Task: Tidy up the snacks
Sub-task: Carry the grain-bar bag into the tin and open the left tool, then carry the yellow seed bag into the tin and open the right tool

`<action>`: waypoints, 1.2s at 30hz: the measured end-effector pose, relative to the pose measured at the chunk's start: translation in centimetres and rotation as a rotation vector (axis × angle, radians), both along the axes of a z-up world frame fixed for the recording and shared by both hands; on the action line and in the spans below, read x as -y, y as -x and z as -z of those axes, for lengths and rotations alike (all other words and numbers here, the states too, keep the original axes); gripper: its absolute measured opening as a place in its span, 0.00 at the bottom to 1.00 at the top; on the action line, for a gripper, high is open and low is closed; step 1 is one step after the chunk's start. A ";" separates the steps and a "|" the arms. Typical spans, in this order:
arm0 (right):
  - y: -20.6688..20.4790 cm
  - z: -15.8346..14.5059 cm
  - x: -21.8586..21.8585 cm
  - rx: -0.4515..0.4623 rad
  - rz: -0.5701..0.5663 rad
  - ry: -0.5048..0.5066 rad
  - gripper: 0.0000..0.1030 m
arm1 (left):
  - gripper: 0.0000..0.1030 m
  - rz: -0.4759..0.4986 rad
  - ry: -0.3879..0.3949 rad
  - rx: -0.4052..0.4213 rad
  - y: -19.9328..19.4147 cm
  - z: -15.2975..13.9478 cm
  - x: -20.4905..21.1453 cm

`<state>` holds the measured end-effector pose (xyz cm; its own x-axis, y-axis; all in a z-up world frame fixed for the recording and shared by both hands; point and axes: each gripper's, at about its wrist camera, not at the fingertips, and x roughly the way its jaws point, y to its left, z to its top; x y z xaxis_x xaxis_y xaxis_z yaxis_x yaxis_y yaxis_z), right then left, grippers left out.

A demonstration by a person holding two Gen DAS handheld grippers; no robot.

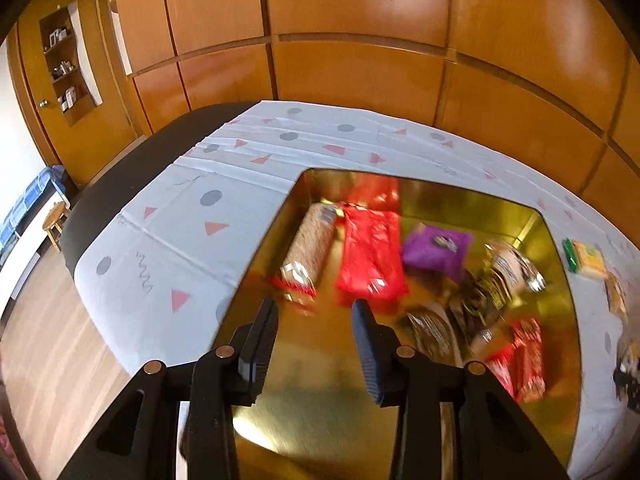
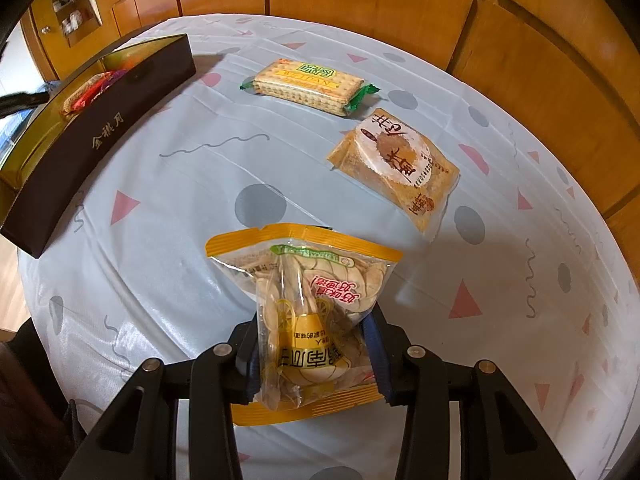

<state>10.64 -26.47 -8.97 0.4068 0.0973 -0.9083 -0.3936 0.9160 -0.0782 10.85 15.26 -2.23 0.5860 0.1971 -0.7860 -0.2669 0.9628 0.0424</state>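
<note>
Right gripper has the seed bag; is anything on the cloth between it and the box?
Nothing visible does. The tablecloth lies bare between the seed bag and the box; the biscuit pack sits off that line.

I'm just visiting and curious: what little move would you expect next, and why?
Probably the right gripper, shut on the yellow seed packet, carries it to the gold-lined box. Other snacks already lie there, and the left gripper hangs open and empty over it.

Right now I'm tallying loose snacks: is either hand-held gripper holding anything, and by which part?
The right hand-held gripper pinches the yellow-edged seed packet across its near half. The left hand-held gripper holds nothing.
</note>
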 end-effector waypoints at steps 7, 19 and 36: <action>0.0 0.0 0.1 0.002 -0.003 -0.003 0.43 | 0.37 0.027 -0.010 0.042 3.2 0.0 2.6; 0.2 -0.1 0.2 0.018 0.002 -0.008 0.43 | 0.37 0.064 0.026 0.012 5.2 1.6 4.3; 0.4 -0.2 -0.3 0.038 0.056 0.030 0.42 | 0.37 0.070 0.046 0.019 5.7 2.0 3.4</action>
<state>10.23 -26.19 -8.81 0.4455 0.0466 -0.8941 -0.3380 0.9335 -0.1198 5.16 11.83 -4.27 0.6119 0.1192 -0.7819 -0.1992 0.9799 -0.0064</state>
